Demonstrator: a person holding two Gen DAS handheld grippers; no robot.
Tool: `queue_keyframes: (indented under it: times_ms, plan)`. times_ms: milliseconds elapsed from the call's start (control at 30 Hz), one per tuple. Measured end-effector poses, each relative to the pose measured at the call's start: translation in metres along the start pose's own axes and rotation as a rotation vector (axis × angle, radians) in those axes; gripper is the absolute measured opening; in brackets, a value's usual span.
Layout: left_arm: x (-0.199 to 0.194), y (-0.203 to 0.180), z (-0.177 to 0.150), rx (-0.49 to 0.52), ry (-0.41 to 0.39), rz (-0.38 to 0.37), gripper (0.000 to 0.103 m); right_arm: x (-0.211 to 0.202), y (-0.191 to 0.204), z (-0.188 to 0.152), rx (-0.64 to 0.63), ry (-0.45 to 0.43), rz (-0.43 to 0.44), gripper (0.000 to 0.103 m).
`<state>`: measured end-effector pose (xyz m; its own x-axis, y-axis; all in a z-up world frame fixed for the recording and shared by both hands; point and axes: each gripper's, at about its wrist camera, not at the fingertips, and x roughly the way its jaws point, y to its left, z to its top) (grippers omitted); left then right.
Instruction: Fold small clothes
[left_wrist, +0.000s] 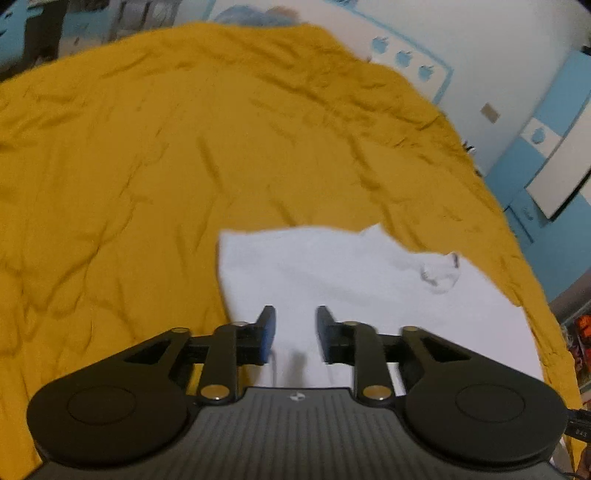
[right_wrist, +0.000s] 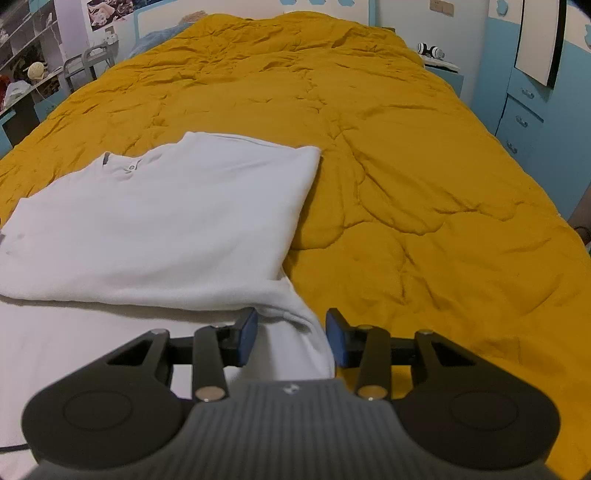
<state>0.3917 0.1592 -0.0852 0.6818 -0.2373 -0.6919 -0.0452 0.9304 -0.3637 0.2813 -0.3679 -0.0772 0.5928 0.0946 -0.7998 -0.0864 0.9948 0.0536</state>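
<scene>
A bed (right_wrist: 406, 166) fills most of the room, covered edge to edge by a rumpled mustard-yellow quilt (left_wrist: 147, 147). Blue and white cabinets (right_wrist: 524, 110) stand along its right side, and a nightstand (right_wrist: 445, 72) with headphones (right_wrist: 430, 50) on it sits near the far corner. Cluttered shelves (right_wrist: 26, 55) line the left wall.

On the near part of the quilt lies a white shirt (right_wrist: 166, 221), already folded over itself, its upper layer forming a neat panel with the collar (right_wrist: 122, 164) showing toward the left. A lower layer spreads out closer to me, beneath both tools.

The right tool (right_wrist: 291, 338) hovers at the shirt's near right corner, its blue-padded fingers (right_wrist: 246, 334) spread apart, the cloth's edge lying between them but not pinched. The left tool (left_wrist: 293, 334) is low over the white fabric, its fingers (left_wrist: 267, 332) also spread with a clear gap and nothing gripped; that view is somewhat blurred.
</scene>
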Motion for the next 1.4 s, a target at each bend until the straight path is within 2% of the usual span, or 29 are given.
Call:
queue_keyframes:
  times_ms: [100, 200, 267, 367, 400, 433, 467, 633, 867, 900, 967, 1000, 1100, 1267, 1400]
  plan:
    - [0.009, -0.007, 0.002, 0.063, 0.041, 0.023, 0.041, 0.004, -0.003, -0.001, 0.014, 0.002, -0.006, 0.038]
    - [0.025, -0.001, -0.002, 0.055, 0.112, 0.044, 0.041, 0.005, -0.003, -0.002, 0.022, 0.0, 0.001, 0.038]
    - [0.031, 0.005, -0.007, 0.033, 0.147, 0.024, 0.041, 0.005, -0.003, -0.002, 0.019, 0.001, 0.002, 0.038]
    - [0.029, 0.01, -0.013, 0.008, 0.143, -0.028, 0.038, 0.006, -0.002, -0.003, 0.005, 0.004, 0.003, 0.038]
    - [0.028, 0.011, -0.013, 0.004, 0.141, -0.032, 0.029, 0.006, -0.002, -0.002, -0.001, 0.005, 0.002, 0.038]
    - [0.027, 0.012, -0.013, 0.008, 0.138, -0.031, 0.012, 0.006, -0.001, -0.003, -0.008, 0.007, 0.001, 0.038]
    - [0.025, 0.012, -0.012, 0.015, 0.134, -0.034, 0.007, 0.006, 0.0, -0.003, -0.017, 0.01, 0.0, 0.038]
    - [0.006, 0.0, -0.001, 0.063, 0.058, -0.068, 0.006, 0.0, 0.003, -0.004, -0.099, 0.023, -0.022, 0.038]
    - [0.0, -0.028, 0.031, 0.116, 0.021, -0.068, 0.006, 0.004, 0.016, 0.006, -0.238, 0.032, -0.023, 0.036]
    - [-0.001, -0.031, 0.034, 0.119, 0.017, -0.064, 0.006, 0.008, 0.02, 0.007, -0.273, 0.035, -0.023, 0.034]
    - [-0.003, -0.035, 0.039, 0.116, 0.005, -0.059, 0.006, 0.011, 0.023, 0.01, -0.322, 0.039, -0.028, 0.005]
    - [-0.006, -0.036, 0.042, 0.111, -0.007, -0.05, 0.005, 0.009, 0.022, 0.012, -0.331, 0.037, -0.026, 0.001]
    - [-0.003, -0.034, 0.042, 0.099, -0.005, -0.027, 0.005, -0.011, 0.011, 0.015, -0.29, -0.016, -0.025, 0.0]
    - [0.038, -0.021, 0.026, 0.089, 0.115, 0.056, 0.005, 0.003, 0.01, -0.002, -0.317, 0.067, -0.017, 0.0]
    - [0.058, -0.004, 0.011, 0.028, 0.149, 0.066, 0.01, 0.007, 0.003, -0.004, -0.26, 0.071, -0.007, 0.0]
